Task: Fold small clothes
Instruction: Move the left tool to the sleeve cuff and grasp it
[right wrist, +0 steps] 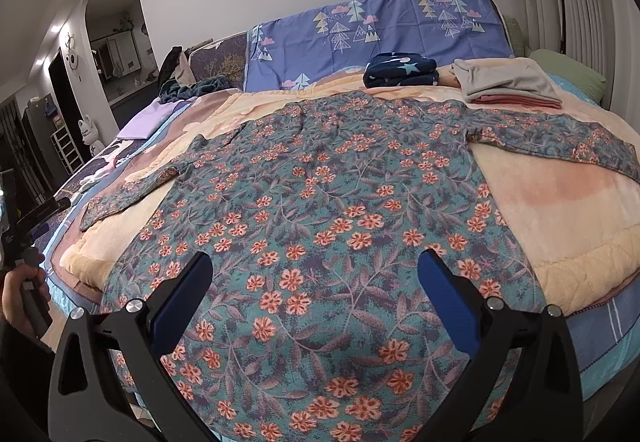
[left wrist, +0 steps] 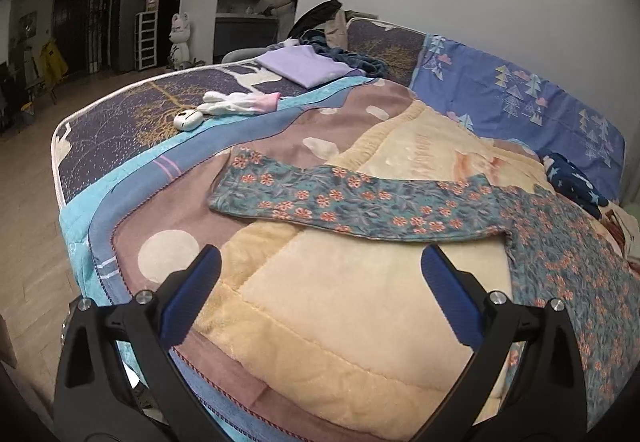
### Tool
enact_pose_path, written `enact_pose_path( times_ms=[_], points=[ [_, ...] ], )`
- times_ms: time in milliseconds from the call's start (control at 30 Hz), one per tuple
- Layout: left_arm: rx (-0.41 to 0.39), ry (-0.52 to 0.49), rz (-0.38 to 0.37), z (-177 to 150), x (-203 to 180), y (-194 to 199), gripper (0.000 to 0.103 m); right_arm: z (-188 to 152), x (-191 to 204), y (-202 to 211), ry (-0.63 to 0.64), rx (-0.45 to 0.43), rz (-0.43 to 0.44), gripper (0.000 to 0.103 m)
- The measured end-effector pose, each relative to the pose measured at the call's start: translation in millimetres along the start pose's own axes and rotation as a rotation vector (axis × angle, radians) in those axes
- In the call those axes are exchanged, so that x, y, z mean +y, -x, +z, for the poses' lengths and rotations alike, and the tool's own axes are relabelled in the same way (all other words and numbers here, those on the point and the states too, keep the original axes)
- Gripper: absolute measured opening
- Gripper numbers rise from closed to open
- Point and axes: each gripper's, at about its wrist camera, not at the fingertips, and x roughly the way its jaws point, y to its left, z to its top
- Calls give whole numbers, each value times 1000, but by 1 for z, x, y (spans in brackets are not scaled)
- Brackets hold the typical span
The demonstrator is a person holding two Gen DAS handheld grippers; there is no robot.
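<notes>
Right wrist view: my right gripper gapes over the floral shirt's hem; left gripper gapes above bare blanket beside the sleeve.

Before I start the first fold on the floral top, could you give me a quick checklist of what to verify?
1. Floral top lies flat, body spread: ok.
2. Both sleeves stretched out to the sides, left sleeve smooth: ok.
3. Left gripper open and empty: ok.
4. Right gripper open, over the hem: ok.
5. Folded grey pile and navy star bundle apart from the top: ok.
6. Fabric underside bunched: cannot tell.
</notes>
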Motion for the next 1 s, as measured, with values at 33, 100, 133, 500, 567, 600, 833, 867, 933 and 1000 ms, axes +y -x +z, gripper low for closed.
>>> enact_pose_path(
  times_ms=[33, 100, 133, 500, 567, 600, 833, 867, 933, 1000],
  points=[
    [11, 34, -11, 3, 6, -4, 96, 0, -1, 1, -1, -2, -1, 102],
    [25, 95, -24, 8, 16, -11, 93, -1, -3, 2, -7, -5, -3, 102],
    [30, 118, -32, 10, 20, -14, 93, -1, -4, 3, -11, -5, -4, 102],
    [106, 333, -98, 25, 65, -63, 69, -3, -9, 2, -25, 6, -9, 102],
    [121, 381, -118, 28, 75, -72, 66, -4, -9, 1, -25, 14, -9, 102],
    [128, 416, -123, 30, 82, -78, 64, -4, -9, 0, -26, 17, -8, 102],
    [192, 562, -166, 30, 110, -110, 55, -4, -12, -6, -36, 25, -13, 102],
    [199, 570, -167, 29, 111, -113, 54, -4, -12, -7, -39, 28, -11, 102],
    [205, 592, -162, 27, 115, -118, 54, -5, -12, -8, -36, 31, -12, 102],
    [221, 605, -151, 26, 117, -127, 54, -6, -11, -8, -29, 33, -14, 102]
  ],
)
